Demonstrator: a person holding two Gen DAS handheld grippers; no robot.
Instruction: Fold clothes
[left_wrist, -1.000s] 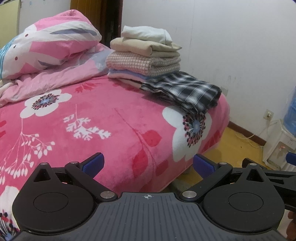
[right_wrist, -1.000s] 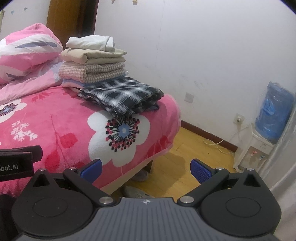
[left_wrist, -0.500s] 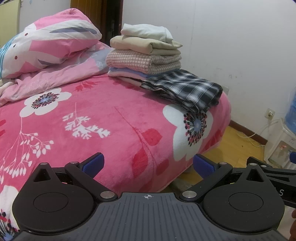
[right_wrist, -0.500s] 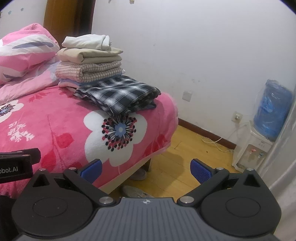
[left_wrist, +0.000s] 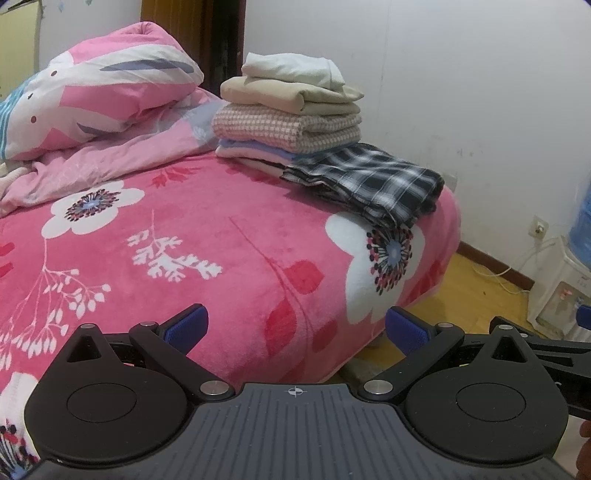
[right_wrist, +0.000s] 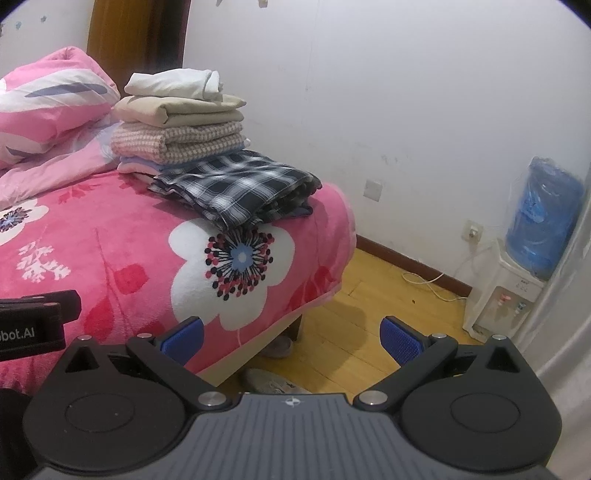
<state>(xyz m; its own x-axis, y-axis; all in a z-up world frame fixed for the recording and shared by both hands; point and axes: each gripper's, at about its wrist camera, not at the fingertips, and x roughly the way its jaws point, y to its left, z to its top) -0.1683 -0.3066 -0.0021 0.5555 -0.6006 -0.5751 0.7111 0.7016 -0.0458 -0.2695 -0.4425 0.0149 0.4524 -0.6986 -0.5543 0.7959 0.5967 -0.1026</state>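
Observation:
A stack of folded clothes (left_wrist: 291, 110) (right_wrist: 177, 125) sits at the far corner of the bed: white on top, then beige, pink check and lilac layers. A folded black-and-white plaid garment (left_wrist: 369, 184) (right_wrist: 240, 188) lies against its front, near the bed's corner. My left gripper (left_wrist: 295, 328) is open over the near part of the pink floral blanket (left_wrist: 184, 236), holding nothing. My right gripper (right_wrist: 291, 334) is open too, empty, hovering past the bed's near edge above the floor. Both are well short of the clothes.
A pink and white duvet (left_wrist: 96, 96) is bunched at the head of the bed. A white wall (right_wrist: 406, 92) runs close behind. A water dispenser (right_wrist: 532, 251) with a blue bottle stands on the wooden floor (right_wrist: 369, 325) at right. A shoe (right_wrist: 273, 384) lies under the bed edge.
Both views have drifted slightly, so the clothes stack sits a little more to the left in the right wrist view. The jaws stay as wide as before.

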